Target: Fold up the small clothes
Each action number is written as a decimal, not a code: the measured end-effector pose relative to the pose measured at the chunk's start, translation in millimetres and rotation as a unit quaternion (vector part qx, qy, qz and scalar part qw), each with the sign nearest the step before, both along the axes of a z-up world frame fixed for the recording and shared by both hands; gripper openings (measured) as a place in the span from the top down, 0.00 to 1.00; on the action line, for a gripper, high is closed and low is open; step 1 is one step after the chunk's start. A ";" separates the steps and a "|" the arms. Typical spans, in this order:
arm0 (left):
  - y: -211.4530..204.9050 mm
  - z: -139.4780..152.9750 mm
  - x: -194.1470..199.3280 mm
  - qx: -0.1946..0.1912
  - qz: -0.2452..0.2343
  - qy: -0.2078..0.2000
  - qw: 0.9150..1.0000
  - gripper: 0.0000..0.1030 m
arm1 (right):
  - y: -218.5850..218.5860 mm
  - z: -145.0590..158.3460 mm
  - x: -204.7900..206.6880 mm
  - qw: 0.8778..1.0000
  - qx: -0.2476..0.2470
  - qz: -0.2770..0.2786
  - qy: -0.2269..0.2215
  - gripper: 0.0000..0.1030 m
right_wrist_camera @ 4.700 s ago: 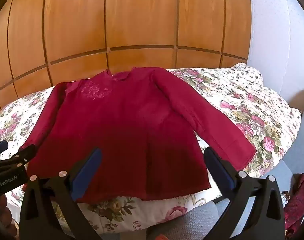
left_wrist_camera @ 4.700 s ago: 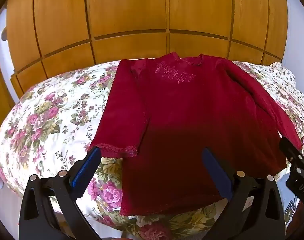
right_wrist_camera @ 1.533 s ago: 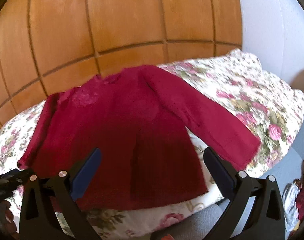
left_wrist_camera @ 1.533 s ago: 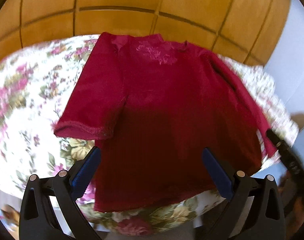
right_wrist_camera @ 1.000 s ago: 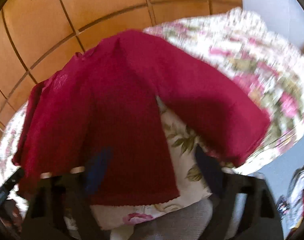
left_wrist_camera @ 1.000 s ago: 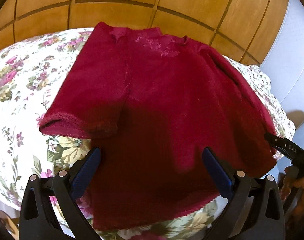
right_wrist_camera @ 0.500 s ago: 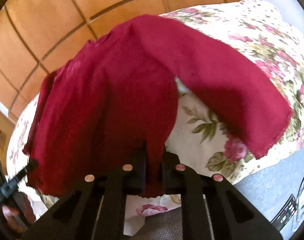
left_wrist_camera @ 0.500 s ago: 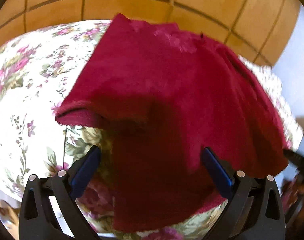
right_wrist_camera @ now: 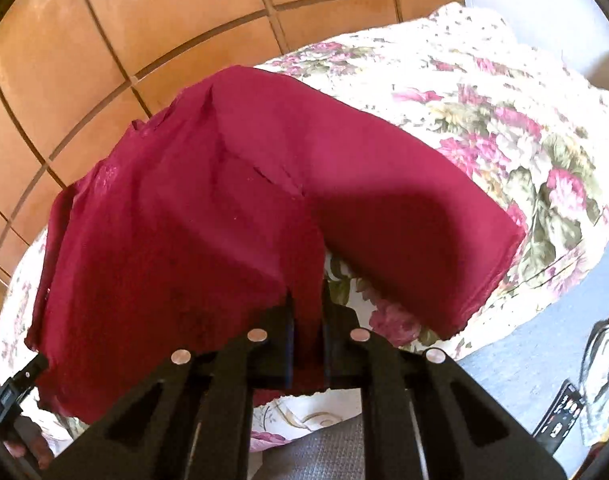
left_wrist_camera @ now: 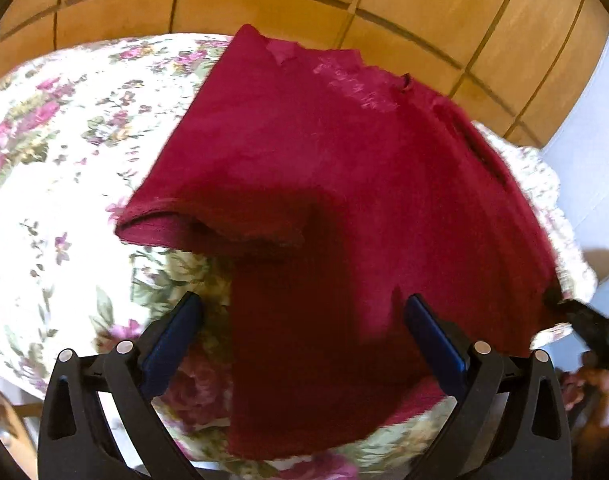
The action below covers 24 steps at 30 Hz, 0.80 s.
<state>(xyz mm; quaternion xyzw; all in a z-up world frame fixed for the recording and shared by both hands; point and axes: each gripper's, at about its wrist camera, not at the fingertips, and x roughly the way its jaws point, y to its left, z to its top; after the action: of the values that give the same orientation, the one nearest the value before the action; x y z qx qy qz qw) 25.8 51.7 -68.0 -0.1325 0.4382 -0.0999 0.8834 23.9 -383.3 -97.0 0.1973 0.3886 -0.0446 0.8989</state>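
Observation:
A dark red long-sleeved top [left_wrist_camera: 344, 184] lies spread on a floral bedcover [left_wrist_camera: 44, 184], neck toward the wooden wall. My left gripper [left_wrist_camera: 300, 336] is open and straddles the top's lower left hem, just above the cloth. My right gripper [right_wrist_camera: 306, 328] is shut on the top's lower right hem [right_wrist_camera: 304, 280] and lifts it slightly. The right sleeve [right_wrist_camera: 404, 220] lies out to the right in the right wrist view. The left sleeve cuff [left_wrist_camera: 160, 228] curls up left of my left gripper.
A wooden panelled wall [left_wrist_camera: 304, 0] stands behind the bed. The bed edge drops to grey floor [right_wrist_camera: 544, 340] at right, where a dark remote-like object [right_wrist_camera: 560, 412] and some cloth lie. The right gripper's tip shows at the left wrist view's right edge [left_wrist_camera: 584, 320].
Both grippers came down to the top's hem. My right gripper closed from wide open onto the lower right hem. My left gripper stays open and has moved closer.

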 end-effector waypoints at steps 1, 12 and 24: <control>-0.7 0.9 -0.9 0.001 0.001 -0.002 1.000 0.17 | 0.0 -2.9 0.2 1.000 0.005 -0.001 0.003 0.92; 9.1 23.7 -1.4 -0.001 0.004 -0.005 1.000 0.92 | -1.0 12.2 -5.4 0.999 0.022 -0.003 -0.031 0.92; 32.5 15.9 -22.6 0.021 -0.004 0.048 0.999 0.76 | 3.6 -21.5 -6.7 0.998 0.041 0.000 0.057 0.72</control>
<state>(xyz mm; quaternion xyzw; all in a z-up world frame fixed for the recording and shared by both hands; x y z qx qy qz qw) 3.2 84.2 -52.0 -0.1168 0.4822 -0.0874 0.8638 17.2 -379.7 -118.5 0.2310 0.4406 -0.0396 0.8666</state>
